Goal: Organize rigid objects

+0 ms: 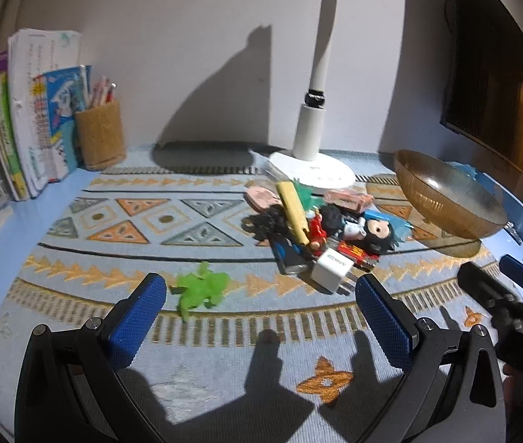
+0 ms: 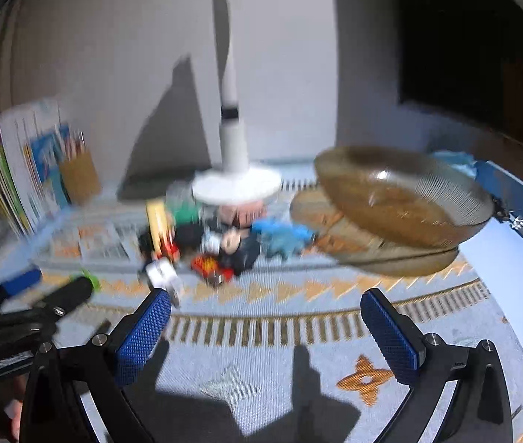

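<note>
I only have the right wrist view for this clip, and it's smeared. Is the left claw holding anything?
Observer: No. The left wrist view shows the left claw open and empty above the mat.
Reviewer: What's the green smear near it?
Observer: A green toy lying alone on the mat, apart from the pile and just beyond one of the claw's fingertips.
Reviewer: And the white blob at the pile's near edge?
Observer: A white cube charger, resting at the front of the pile.
</note>
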Action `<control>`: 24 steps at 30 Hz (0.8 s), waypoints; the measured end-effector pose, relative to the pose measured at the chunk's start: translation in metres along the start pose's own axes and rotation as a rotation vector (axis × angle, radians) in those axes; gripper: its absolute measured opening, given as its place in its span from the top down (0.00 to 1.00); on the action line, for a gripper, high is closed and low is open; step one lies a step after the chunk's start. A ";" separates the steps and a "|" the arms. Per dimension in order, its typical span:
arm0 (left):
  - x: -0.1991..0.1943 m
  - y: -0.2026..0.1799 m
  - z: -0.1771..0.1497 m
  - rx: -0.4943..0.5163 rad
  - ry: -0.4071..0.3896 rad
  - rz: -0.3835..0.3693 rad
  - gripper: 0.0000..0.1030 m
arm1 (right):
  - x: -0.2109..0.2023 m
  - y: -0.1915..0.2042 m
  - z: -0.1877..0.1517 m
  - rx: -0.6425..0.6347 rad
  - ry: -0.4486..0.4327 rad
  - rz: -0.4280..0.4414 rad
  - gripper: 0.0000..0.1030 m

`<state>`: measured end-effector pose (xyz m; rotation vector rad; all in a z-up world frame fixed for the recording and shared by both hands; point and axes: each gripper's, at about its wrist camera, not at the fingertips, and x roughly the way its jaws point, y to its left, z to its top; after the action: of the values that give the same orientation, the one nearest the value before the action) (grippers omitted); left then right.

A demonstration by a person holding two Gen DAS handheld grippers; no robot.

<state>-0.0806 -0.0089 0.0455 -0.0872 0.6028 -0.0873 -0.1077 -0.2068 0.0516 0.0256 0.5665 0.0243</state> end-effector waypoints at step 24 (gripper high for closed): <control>0.035 0.071 0.020 0.081 0.365 -0.165 0.01 | 0.021 -0.014 0.040 -0.098 0.286 0.203 0.00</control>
<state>-0.0361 0.0586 0.0347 -0.0426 0.9552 -0.2921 -0.0679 -0.2208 0.0735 -0.0161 0.8468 0.2560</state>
